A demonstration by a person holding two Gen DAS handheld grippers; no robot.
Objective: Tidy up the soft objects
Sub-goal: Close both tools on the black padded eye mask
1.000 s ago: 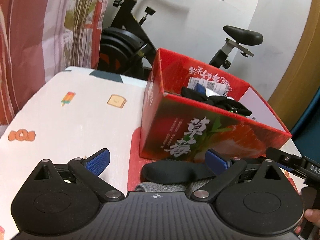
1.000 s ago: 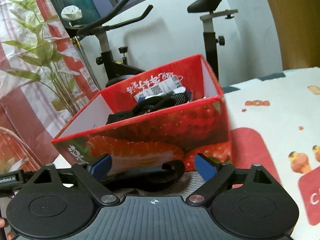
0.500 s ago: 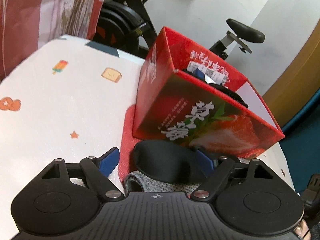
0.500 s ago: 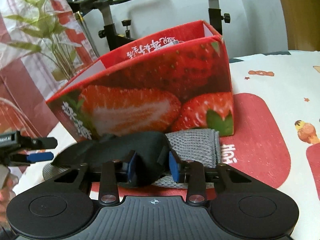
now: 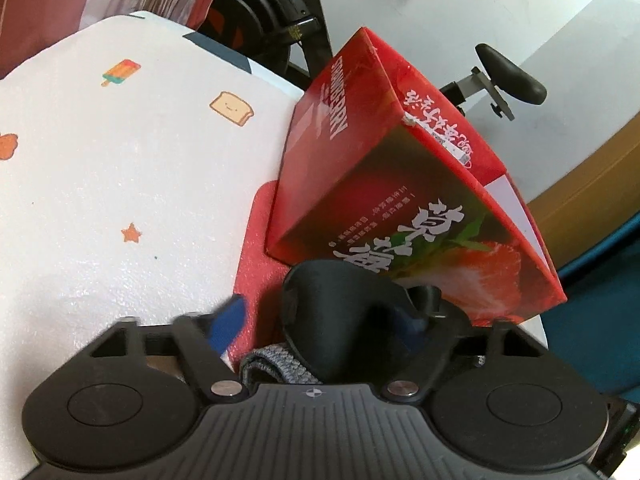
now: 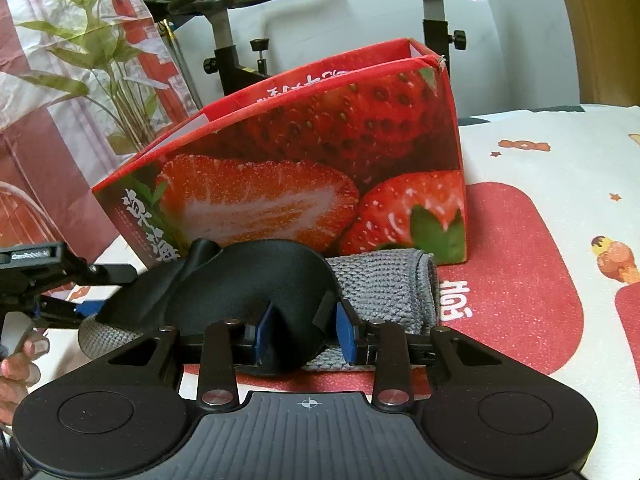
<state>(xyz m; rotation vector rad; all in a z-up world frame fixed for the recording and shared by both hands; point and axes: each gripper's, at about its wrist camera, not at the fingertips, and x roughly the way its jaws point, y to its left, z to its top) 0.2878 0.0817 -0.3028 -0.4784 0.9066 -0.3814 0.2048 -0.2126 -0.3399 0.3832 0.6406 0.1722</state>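
2 tools meet on 1 black eye mask [image 6: 256,280]. The right tool [image 6: 304,334] has its blue pads pressed against a fold of the mask's near edge, clamped on it. The left tool [image 5: 320,324] is closing: its left pad [image 5: 226,324] stands blurred and clear of the fabric, with the mask's other end between the pads, and its right pad is mostly hidden behind the black fabric, so contact there cannot be told.

The mask lies on a folded grey knitted cloth [image 6: 384,288], which rests on the counter [image 6: 560,168] just in front of a red strawberry box [image 6: 320,168].

Only the right view shows the cloth's full width, its rolled right end near the box's front corner, and a hand [image 6: 18,360] at the left edge beside the left tool's arm. Only the left view shows the box's left side wall and the broad bare stretch of printed white cover to the left of it.

The box's front wall stands close behind the mask. To the right of the cloth the red patch of the cover lies open. An exercise bike [image 6: 224,20] stands behind the counter's far edge.
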